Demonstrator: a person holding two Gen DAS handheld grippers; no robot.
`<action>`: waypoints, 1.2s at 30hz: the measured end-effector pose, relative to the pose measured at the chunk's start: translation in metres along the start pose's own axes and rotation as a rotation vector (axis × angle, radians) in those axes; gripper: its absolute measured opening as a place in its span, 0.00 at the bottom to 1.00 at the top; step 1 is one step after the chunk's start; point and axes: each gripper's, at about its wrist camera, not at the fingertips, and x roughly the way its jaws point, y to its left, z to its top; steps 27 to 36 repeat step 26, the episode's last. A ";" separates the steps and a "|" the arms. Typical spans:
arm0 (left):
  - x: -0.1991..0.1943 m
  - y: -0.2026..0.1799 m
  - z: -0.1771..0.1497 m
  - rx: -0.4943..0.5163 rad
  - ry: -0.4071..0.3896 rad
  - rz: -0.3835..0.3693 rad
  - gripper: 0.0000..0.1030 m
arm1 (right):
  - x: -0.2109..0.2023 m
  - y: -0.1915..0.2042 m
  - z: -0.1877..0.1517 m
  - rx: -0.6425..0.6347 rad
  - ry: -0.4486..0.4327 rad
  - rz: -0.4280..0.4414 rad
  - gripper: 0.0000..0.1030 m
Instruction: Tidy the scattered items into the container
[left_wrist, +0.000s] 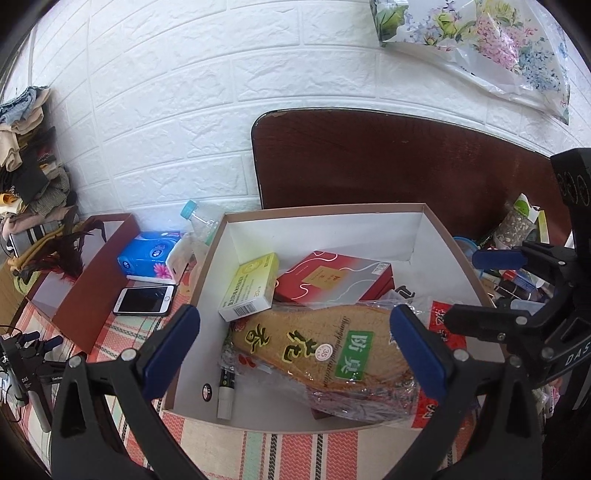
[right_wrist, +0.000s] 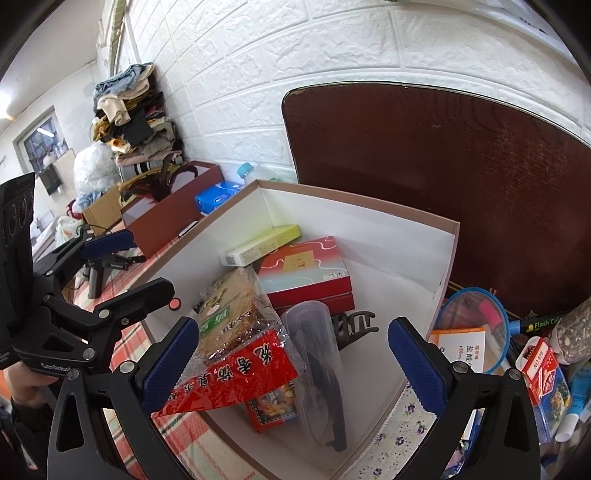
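Both hand-held grippers, left (left_wrist: 295, 347) and right (right_wrist: 295, 362), hang spread and empty above the box (left_wrist: 207, 258), probably choosing among items (right_wrist: 543, 373) beside it.

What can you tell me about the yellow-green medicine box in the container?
The yellow-green box is a slim rectangular carton, apparently cardboard, lime on top with white sides, printed text and a barcode on one end. It looks closed and lies tilted inside the white container, near its back left corner, one edge propped on the red box, its barcode end over the packaged insole. No gripper touches it.
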 end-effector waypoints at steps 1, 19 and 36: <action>0.000 0.000 0.000 0.000 0.000 -0.003 1.00 | 0.000 0.001 0.000 -0.001 -0.001 0.001 1.00; 0.001 -0.001 0.000 0.005 0.008 0.013 1.00 | 0.004 0.000 0.000 0.002 0.013 0.002 1.00; 0.000 -0.002 -0.001 0.014 -0.004 0.044 1.00 | 0.004 0.001 -0.001 0.002 0.018 0.003 1.00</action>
